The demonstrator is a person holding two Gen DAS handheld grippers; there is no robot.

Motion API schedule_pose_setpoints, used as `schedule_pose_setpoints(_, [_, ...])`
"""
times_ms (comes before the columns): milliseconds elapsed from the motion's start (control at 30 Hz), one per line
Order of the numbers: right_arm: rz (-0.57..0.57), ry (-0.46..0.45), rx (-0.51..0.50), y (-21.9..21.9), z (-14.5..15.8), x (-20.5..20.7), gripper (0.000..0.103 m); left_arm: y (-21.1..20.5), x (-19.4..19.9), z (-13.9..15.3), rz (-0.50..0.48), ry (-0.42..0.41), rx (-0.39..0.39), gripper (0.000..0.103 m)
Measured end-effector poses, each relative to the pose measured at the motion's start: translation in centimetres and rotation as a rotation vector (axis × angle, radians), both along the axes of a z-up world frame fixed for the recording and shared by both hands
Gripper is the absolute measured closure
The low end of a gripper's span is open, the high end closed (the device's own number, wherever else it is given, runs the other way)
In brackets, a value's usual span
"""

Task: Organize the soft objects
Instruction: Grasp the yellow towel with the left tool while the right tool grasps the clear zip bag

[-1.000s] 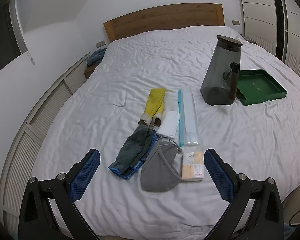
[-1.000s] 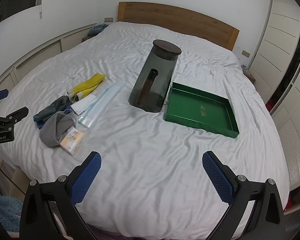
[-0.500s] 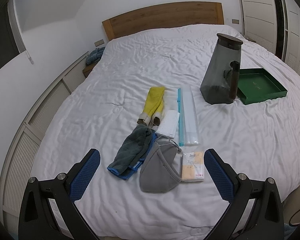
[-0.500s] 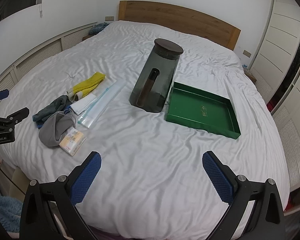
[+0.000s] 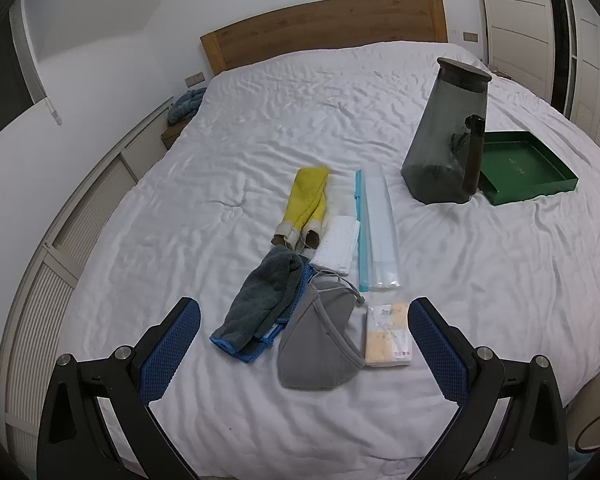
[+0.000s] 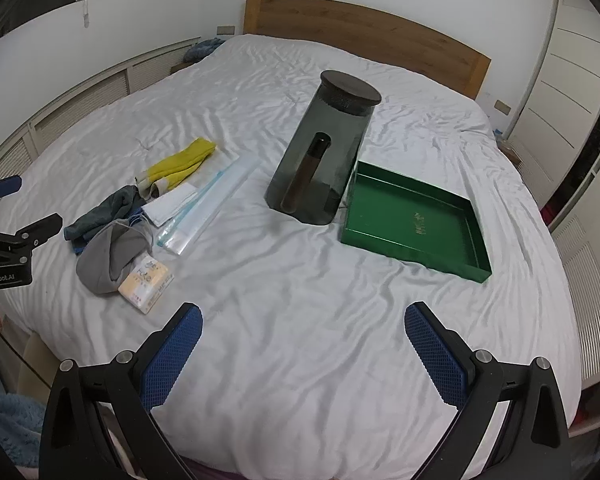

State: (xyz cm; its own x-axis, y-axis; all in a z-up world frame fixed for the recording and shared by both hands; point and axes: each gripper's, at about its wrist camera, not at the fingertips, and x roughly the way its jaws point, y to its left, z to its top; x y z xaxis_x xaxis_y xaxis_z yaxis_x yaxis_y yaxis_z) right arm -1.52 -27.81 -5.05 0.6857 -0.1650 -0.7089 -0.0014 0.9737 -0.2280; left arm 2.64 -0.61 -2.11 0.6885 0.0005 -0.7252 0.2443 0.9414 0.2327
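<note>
On the white bed, the soft things lie bunched in one cluster: a gray face mask overlaps the near edge of a dark gray towel, whose blue cloth underneath shows only as a rim. Beside the mask sits a tissue packet; its printing is too small to read in either view. Farther back lie yellow socks, a folded white cloth and a long clear pouch with a blue strip. A smoky gray jar with a dark lid stands touching the green tray; the tray's gold mark is illegible. The left gripper hangs spread wide above the mask and packet, holding nothing. The right gripper is likewise spread over bare sheet. "GenRobot.AI" reads on the left gripper's body in the right view.
</note>
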Motion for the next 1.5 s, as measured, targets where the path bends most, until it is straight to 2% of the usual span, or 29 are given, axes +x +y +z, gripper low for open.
schedule_pose_setpoints(300, [0.044, 0.037, 0.011, 0.9, -1.3, 4.0, 0.0, -0.2, 3.3, -0.2, -0.027, 0.009, 0.014, 0.001])
schedule_pose_setpoints(467, [0.084, 0.056, 0.037, 2.0, -2.8, 8.0, 0.0, -0.8, 6.9, -0.6, -0.053, 0.005, 0.037, 0.001])
schedule_pose_setpoints(600, [0.097, 0.073, 0.097, 2.6, -4.4, 12.0, 0.0, -1.3, 10.3, -1.5, -0.073, 0.023, 0.042, 0.001])
schedule_pose_setpoints(833, [0.088, 0.113, 0.172, 4.3, -8.6, 19.4, 0.0, -2.2, 17.7, -5.2, -0.105, 0.134, 0.053, 0.001])
schedule_pose_setpoints(1067, [0.039, 0.171, 0.194, 5.5, -13.4, 26.5, 0.0, -3.0, 23.7, -9.4, -0.096, 0.226, 0.069, 0.001])
schedule_pose_setpoints(1500, [-0.086, 0.198, 0.275, 6.3, -19.3, 36.8, 0.001, -4.3, 31.0, -14.4, -0.083, 0.35, 0.083, 0.001])
